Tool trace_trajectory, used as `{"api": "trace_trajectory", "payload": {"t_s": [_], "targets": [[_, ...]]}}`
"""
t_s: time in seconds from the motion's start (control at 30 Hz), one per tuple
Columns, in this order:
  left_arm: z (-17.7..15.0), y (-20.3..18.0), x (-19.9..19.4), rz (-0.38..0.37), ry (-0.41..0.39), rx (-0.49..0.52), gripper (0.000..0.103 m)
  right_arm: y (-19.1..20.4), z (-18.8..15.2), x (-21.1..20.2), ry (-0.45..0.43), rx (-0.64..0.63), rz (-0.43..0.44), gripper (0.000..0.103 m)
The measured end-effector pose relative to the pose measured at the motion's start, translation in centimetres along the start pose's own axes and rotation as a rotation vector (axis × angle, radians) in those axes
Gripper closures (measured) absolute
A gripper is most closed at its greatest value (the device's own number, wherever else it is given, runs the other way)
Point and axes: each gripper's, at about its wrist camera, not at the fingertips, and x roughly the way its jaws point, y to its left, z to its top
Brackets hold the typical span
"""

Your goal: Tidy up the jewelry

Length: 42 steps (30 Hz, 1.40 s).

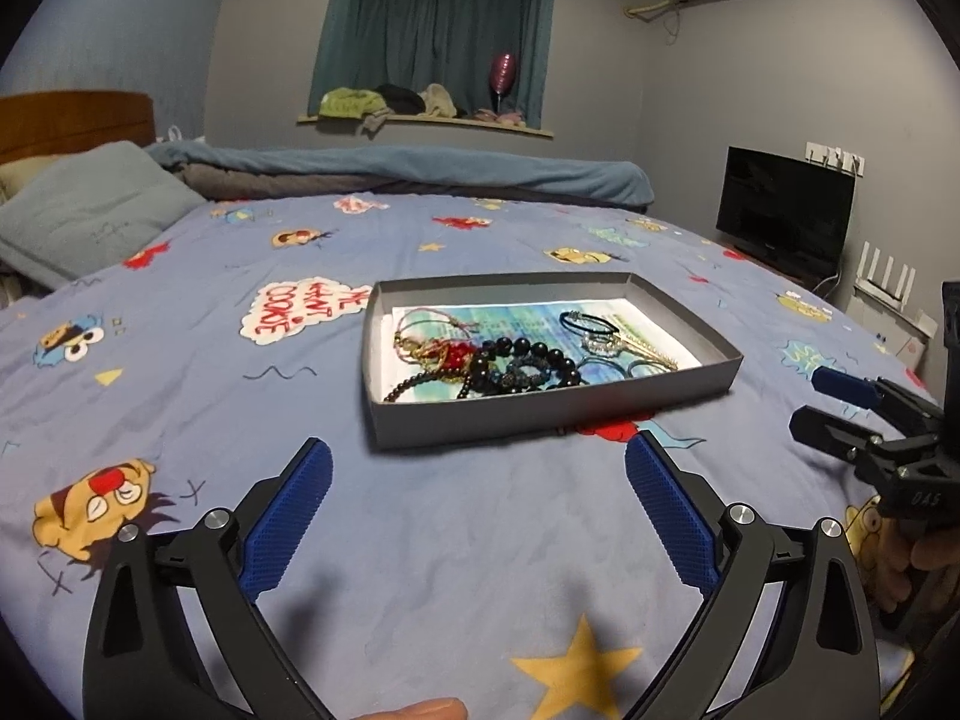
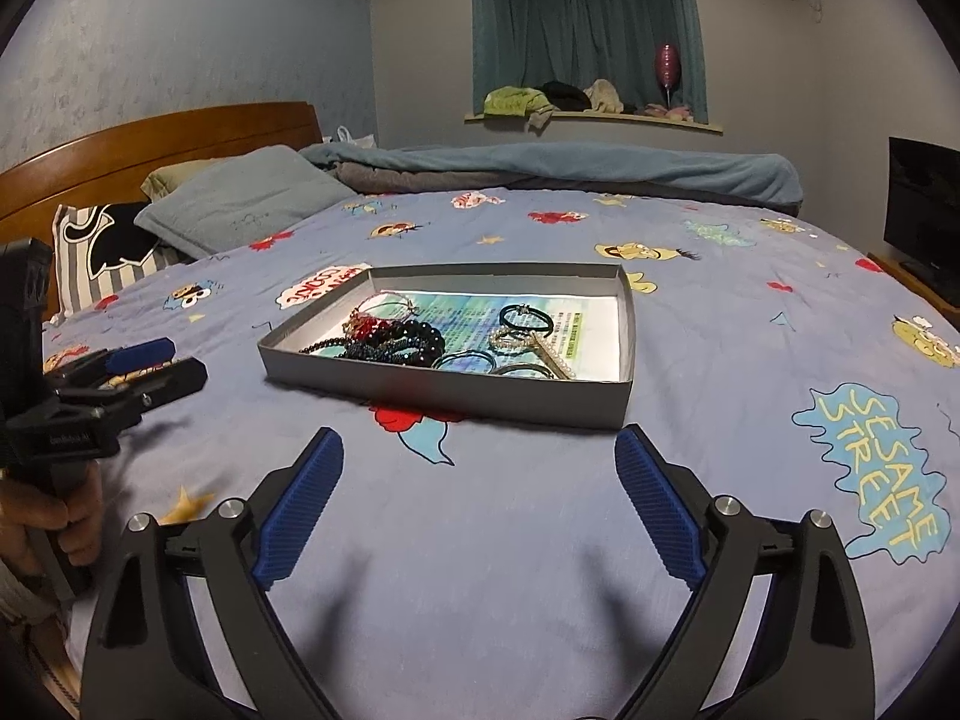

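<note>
The jewelry lies in a shallow grey tray [image 1: 540, 414] in the middle of the bed [image 1: 420, 540], on a printed paper lining the tray's floor. At the tray's left end a red-and-gold bracelet [image 1: 447, 354] is tangled with black bead bracelets [image 1: 528, 360]. Toward the right end lie a black cord band [image 1: 591, 323], a pearl bracelet [image 1: 603, 347] and a gold hair clip [image 1: 651, 351], close together.

The left hand-held gripper [image 1: 479, 510] hovers over the bedsheet just in front of the tray, its blue pads spread wide and holding nothing. The right hand-held gripper [image 2: 479, 495] sits likewise in front of the tray's near wall, wide open and empty; in the left view it shows at the right edge [image 1: 828, 402], beside the tray.

Beyond the tray are a blue pillow [image 1: 90, 216] and a rolled blanket [image 1: 420, 171]. A dark screen [image 1: 783, 210] stands to the right.
</note>
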Motion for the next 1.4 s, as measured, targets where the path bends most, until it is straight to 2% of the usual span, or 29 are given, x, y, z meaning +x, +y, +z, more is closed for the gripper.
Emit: {"api": "trace_trajectory", "payload": {"t_s": [1.4], "targets": [[-0.4, -0.9, -0.3, -0.015, -0.016, 0.02, 0.005, 1.8, -0.3, -0.6, -0.047, -0.056, 0.007, 0.007]]}}
